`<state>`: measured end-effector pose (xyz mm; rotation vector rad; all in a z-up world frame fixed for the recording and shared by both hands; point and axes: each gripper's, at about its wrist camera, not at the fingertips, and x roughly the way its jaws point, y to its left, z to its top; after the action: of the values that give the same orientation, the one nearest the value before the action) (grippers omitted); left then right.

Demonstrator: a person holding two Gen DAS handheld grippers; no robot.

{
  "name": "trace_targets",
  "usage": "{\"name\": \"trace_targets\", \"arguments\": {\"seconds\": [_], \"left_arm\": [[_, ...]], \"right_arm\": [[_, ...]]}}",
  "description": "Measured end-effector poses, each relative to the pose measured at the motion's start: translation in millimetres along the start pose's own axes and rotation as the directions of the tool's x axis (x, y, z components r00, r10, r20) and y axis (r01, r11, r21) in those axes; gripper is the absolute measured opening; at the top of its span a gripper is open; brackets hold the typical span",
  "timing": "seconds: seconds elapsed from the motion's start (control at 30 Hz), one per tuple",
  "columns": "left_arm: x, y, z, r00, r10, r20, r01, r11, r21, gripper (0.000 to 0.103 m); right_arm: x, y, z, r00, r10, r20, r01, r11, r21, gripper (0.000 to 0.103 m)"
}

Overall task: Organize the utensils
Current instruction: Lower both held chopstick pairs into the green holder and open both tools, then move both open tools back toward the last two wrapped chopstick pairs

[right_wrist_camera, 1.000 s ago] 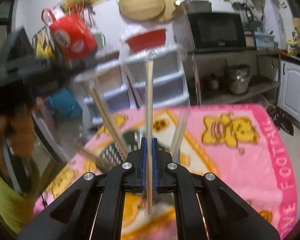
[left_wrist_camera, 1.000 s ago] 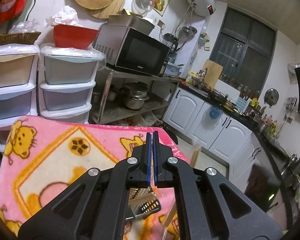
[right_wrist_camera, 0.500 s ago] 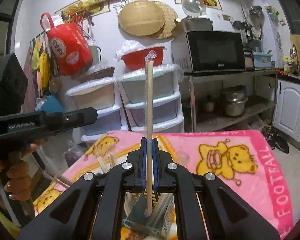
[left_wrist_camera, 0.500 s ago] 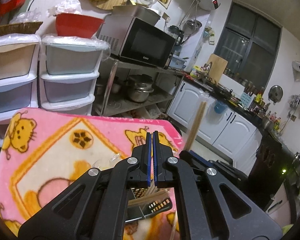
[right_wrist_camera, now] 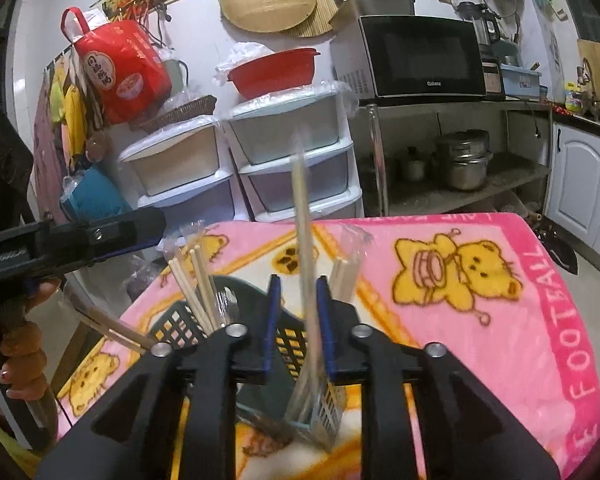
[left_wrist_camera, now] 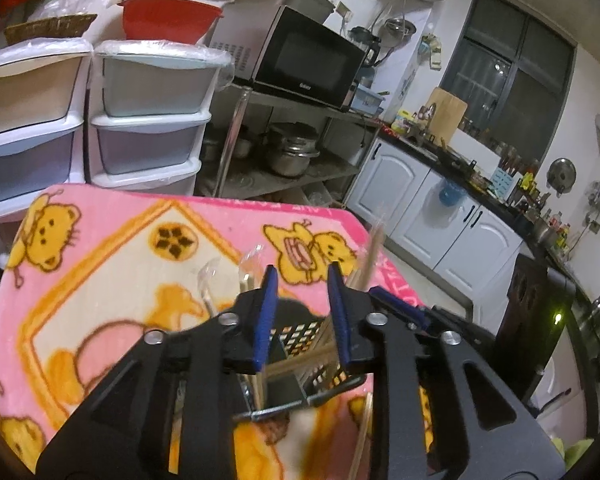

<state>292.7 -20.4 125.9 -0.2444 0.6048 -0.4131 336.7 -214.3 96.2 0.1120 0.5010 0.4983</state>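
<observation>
A black mesh utensil basket [left_wrist_camera: 300, 334] stands on the pink bear blanket [left_wrist_camera: 112, 264], just below both grippers. My left gripper [left_wrist_camera: 301, 276] hovers over it; its jaws are opening with nothing pressed between them. My right gripper [right_wrist_camera: 299, 284] is above the basket [right_wrist_camera: 180, 320] too, and its jaws are opening. A plastic-wrapped chopstick [right_wrist_camera: 300, 208] stands blurred between the right jaws, loose, with its lower end down in a basket compartment. Other wrapped chopsticks [right_wrist_camera: 196, 280] lean in the basket. In the left wrist view a blurred chopstick [left_wrist_camera: 370, 252] shows just right of the fingers.
Plastic drawer units [right_wrist_camera: 292, 160] and a metal rack with a microwave [right_wrist_camera: 420, 56] stand behind the table. White cabinets [left_wrist_camera: 440, 224] run along the right. A person's hand [right_wrist_camera: 18, 344] grips the left tool at the table's left edge.
Both grippers came down toward the basket and their jaws parted. The chopstick that the right jaws held upright has slid down and now tilts loose between them.
</observation>
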Motion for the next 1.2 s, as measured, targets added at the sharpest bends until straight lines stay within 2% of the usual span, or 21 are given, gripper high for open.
{"name": "trace_targets", "arguments": {"seconds": [0.07,0.2,0.37,0.67,0.7,0.73,0.93,0.97,1.03,1.13,1.2], "left_arm": [[-1,0,-4,1.0,0.005,-0.009,-0.005,1.0,0.003,0.022],[-4,0,-13,0.999,0.015,-0.03,-0.015,1.0,0.007,0.034],[-12,-1,-27,0.999,0.021,-0.044,-0.021,1.0,0.012,0.043],[-23,-1,-49,0.997,0.032,-0.068,-0.032,0.999,0.006,0.046],[-24,-2,-51,0.997,0.032,-0.07,-0.032,0.999,0.004,0.051],[-26,-1,-53,0.997,0.03,-0.072,-0.03,1.0,0.0,0.067],[-38,-9,-68,0.997,0.031,-0.064,-0.03,0.999,0.016,0.071],[-39,-10,-70,0.998,0.029,-0.062,-0.028,0.999,0.019,0.073],[-43,-14,-73,0.998,0.024,-0.057,-0.023,0.999,0.023,0.083],[-49,-19,-79,0.999,0.018,-0.044,-0.016,0.999,0.034,0.091],[-52,-23,-82,0.999,0.014,-0.039,-0.013,0.999,0.043,0.092]], "right_arm": [[-3,-1,-2,1.0,-0.005,-0.004,0.005,1.0,0.007,0.022],[-11,-4,-7,1.0,-0.012,-0.006,0.012,1.0,0.017,0.028],[-21,-5,-15,0.999,-0.022,-0.025,0.023,0.999,0.023,0.036],[-41,-4,-28,0.999,-0.032,-0.041,0.034,0.999,0.04,0.05],[-45,-3,-30,0.999,-0.032,-0.042,0.034,0.999,0.038,0.051],[-47,-3,-31,0.999,-0.034,-0.042,0.036,0.999,0.036,0.055],[-64,-1,-39,0.998,-0.04,-0.047,0.042,0.998,0.04,0.062],[-66,-1,-41,0.998,-0.04,-0.046,0.042,0.998,0.041,0.063],[-73,-1,-45,0.998,-0.047,-0.047,0.049,0.998,0.042,0.065],[-83,-3,-52,0.997,-0.055,-0.048,0.058,0.997,0.052,0.067],[-90,-5,-56,0.997,-0.061,-0.05,0.065,0.996,0.062,0.068]]}}
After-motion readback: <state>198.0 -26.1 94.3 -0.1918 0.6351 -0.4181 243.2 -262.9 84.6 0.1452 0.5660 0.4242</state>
